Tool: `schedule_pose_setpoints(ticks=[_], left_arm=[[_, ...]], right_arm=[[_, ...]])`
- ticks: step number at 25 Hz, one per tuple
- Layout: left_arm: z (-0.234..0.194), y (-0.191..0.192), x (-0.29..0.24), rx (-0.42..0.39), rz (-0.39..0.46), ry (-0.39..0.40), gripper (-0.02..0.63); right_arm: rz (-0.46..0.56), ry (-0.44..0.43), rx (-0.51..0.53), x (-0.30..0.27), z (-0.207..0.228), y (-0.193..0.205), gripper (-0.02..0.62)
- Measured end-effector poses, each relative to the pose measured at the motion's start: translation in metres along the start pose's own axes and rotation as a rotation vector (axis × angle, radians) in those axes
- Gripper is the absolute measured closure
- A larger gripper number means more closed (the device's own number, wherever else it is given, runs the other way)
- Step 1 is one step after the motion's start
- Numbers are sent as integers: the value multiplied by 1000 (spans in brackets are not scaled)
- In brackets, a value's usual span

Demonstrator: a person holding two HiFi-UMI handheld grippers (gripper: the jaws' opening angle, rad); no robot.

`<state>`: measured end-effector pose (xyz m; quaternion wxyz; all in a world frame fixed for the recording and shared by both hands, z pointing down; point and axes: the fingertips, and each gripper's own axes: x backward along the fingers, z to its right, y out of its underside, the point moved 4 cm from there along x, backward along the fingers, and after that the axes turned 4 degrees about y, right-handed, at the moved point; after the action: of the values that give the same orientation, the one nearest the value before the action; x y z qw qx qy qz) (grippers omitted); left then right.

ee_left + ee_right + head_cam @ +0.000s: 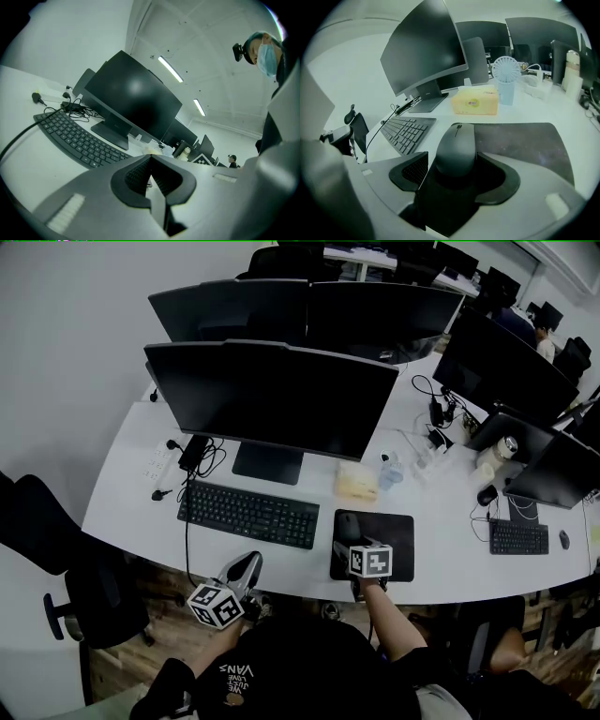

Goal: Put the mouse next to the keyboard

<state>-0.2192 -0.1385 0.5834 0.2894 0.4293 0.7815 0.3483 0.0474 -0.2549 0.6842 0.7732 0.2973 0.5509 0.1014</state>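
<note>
From above, the marker cube hides the right gripper's (454, 161) jaws and covers the back end of the dark grey rounded mouse (456, 146). The mouse sits on the black rectangular mouse pad (392, 527), well right of the black flat keyboard (248, 514). Seen closer, the jaws are spread either side of the mouse, seemingly not squeezing it. The left gripper (150, 165) hangs by the desk's near edge, tilted upward, its jaws pressed together on nothing.

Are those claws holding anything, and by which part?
Nothing is clearly held. The right gripper straddles the rear of the mouse on the mouse pad, with a gap at one jaw; the left gripper is shut and empty.
</note>
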Motion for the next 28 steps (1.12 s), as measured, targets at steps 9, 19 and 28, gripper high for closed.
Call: schedule_pose_setpoints(ticks=[9,19,28], left_arm=[[16,0,10,-24,72,-78,604],[48,10,19,-62,159,-159,604],[87,22,27,-107,223,-217,604]], right_arm=[[101,-63,6,32,6,-19,279],[323,-201,72,88,-4,-46,397],[409,-308,102,119,-1,-47,589]])
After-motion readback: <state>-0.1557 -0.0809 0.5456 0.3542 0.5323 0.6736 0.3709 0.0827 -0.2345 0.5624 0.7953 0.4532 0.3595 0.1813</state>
